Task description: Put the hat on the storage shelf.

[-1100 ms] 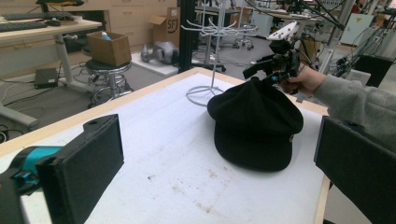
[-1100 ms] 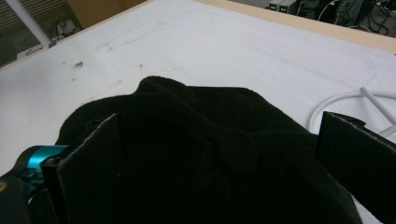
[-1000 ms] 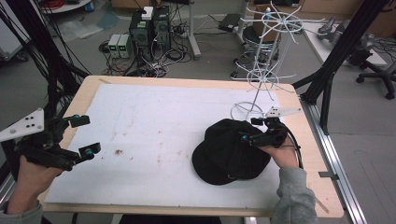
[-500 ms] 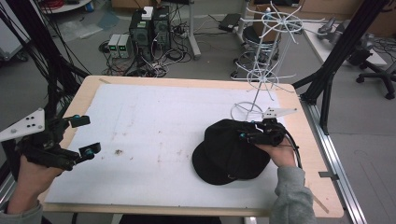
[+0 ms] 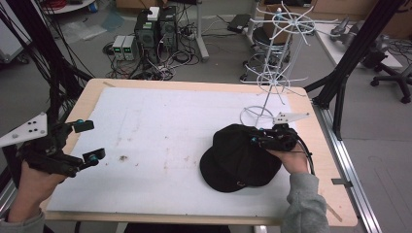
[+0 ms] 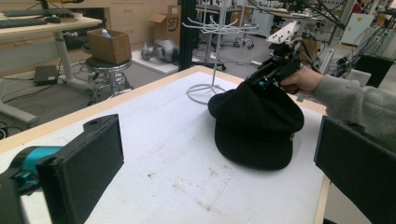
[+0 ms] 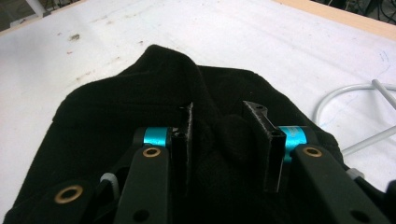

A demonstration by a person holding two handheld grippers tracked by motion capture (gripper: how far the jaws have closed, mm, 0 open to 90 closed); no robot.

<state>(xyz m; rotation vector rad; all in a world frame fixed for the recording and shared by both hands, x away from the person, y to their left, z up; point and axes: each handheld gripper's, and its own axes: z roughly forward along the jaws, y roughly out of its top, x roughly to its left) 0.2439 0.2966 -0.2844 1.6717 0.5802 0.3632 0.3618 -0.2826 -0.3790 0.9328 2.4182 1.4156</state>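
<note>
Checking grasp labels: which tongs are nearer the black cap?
Right. The right tongs are on the black cap, jaws just closed, pinching a fold of its crown. The left tongs hang open at the table's far left edge, well apart from the cap.

Black grippers (image 5: 90,141) with teal jaw fittings (brass-ringed pivots), grey three-cornered plates, grey sleeves (image 5: 303,204).

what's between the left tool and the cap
Nothing: bare white mat, a few small stains. The high view shows this stretch between the left tool and the cap; the left gripper view agrees.
</note>
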